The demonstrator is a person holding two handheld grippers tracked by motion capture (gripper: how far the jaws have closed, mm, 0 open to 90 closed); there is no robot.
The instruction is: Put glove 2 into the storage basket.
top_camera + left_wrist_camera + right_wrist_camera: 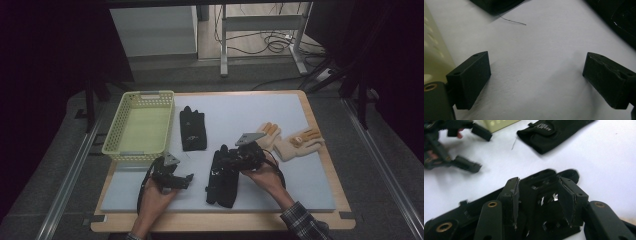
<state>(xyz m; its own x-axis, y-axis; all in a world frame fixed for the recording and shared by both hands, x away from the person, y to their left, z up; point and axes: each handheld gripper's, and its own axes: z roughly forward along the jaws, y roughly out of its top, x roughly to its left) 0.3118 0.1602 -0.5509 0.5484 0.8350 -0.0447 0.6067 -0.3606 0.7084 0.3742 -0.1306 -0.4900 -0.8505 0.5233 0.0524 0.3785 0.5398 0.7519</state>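
Black fabric: a dark glove [223, 175] lies flat on the near-middle of the pale grey foam mat [280, 107], fingers pointing toward the far side. The right gripper [235, 159] sits directly over its far end. In the right gripper view the two jaws stand partly apart with the glove's [541, 192] finger area between them. Whether the pads press the cloth I cannot tell for sure, since the frame is blurred, but they look clear of it.

The left gripper [184, 179] rests on the mat near the left, jaws wide apart with nothing between them; bare mat [536, 62] shows in the gap.

A second black glove [192, 129] lies farther off, just right of the pale yellow perforated plastic basket [114, 131], which is empty. A pair of cream knit gloves [290, 140] with orange fingertips lies at the right.

Risks, as judged:
- Soft, limp cloth may cling to the ragged pad faces and drag or bunch as the right gripper pulls away.
- A regrip on one finger alone would let the glove dangle and fold, so it could catch the basket rim.
- The trailing gripper cable near the glove could snag it.
- A loose thread [512, 21] on the mat could catch on a pad.
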